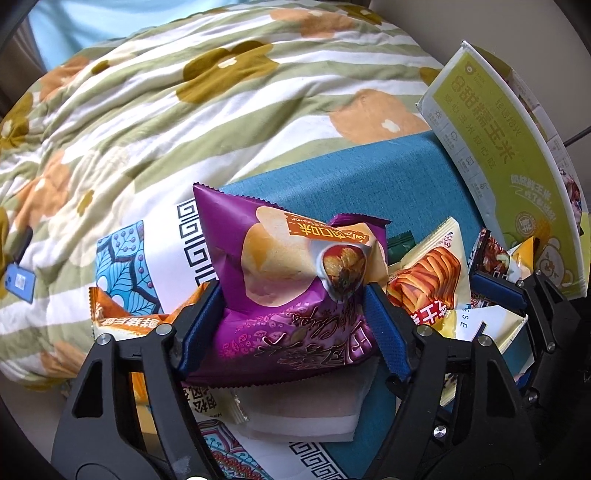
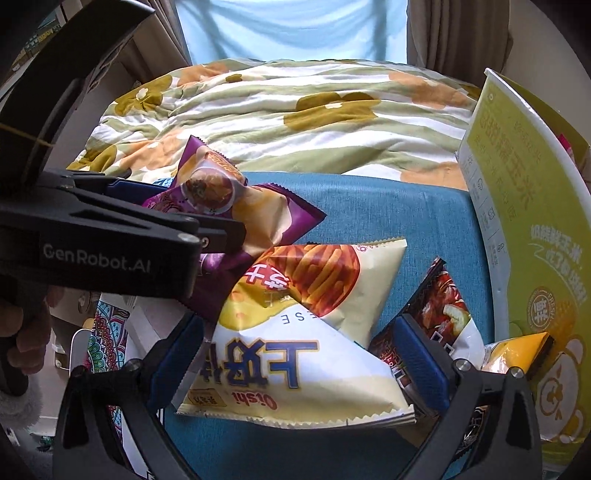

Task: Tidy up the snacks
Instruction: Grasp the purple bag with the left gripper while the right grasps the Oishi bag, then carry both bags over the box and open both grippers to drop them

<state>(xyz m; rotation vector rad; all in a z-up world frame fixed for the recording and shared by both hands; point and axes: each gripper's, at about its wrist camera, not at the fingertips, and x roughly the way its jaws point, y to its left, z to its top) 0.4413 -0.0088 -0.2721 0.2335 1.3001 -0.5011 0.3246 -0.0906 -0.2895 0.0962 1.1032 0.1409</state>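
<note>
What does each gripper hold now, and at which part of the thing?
The left gripper squeezes the purple chip bag across its lower middle. The right gripper straddles the yellow Oishi bag; its pads seem not to press it, so probably nothing is held.

"GenRobot.AI" printed in white on the black left gripper [image 2: 207, 225]; "Oishi" upside down on the cream snack bag [image 2: 306, 332].

Bedding and surroundings behind the blue surface

A quilt [image 1: 207, 122] striped in green and white, with orange and olive flowers, is spread across the far side; beyond it a pale blue panel [image 2: 291, 29] is framed by brown curtains [image 2: 458, 33]. A blue cloth [image 2: 369, 206] is laid over the near surface, and a patterned sheet [image 1: 122, 258] is seen at its left edge. A small blue card [image 1: 20, 282] lies on the quilt at far left.
</note>
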